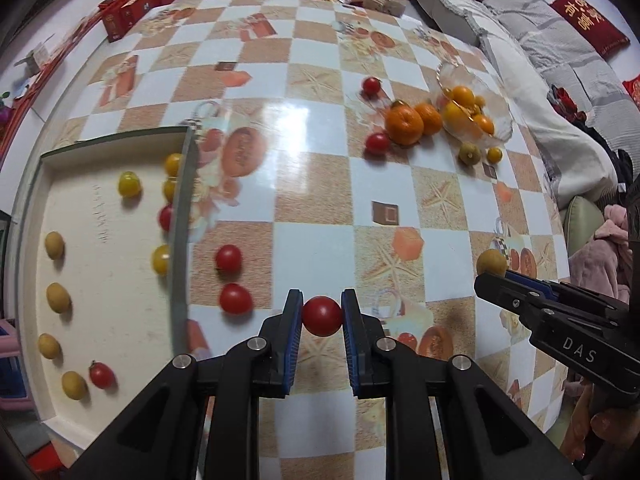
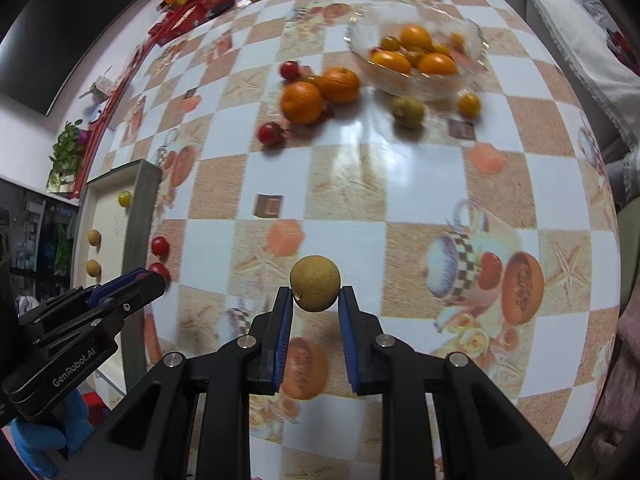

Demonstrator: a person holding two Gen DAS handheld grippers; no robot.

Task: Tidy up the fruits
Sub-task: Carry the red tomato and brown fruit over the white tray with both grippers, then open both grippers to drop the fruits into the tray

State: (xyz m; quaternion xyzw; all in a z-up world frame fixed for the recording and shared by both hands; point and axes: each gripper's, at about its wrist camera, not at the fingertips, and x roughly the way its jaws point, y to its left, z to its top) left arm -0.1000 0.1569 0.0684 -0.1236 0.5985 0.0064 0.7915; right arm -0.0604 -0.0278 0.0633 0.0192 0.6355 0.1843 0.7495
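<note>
My left gripper is shut on a red cherry tomato above the table, right of the white tray. The tray holds several tan longans, yellow cherry tomatoes and red ones. My right gripper is shut on a tan longan; it shows in the left wrist view too. Two red tomatoes lie beside the tray. Two oranges, a glass bowl of orange fruit, and loose fruit lie far off.
The table has a checkered cloth with printed fruit. Red boxes and packets crowd its far edge. A sofa with grey covers runs along the right side. The left gripper shows at left in the right wrist view.
</note>
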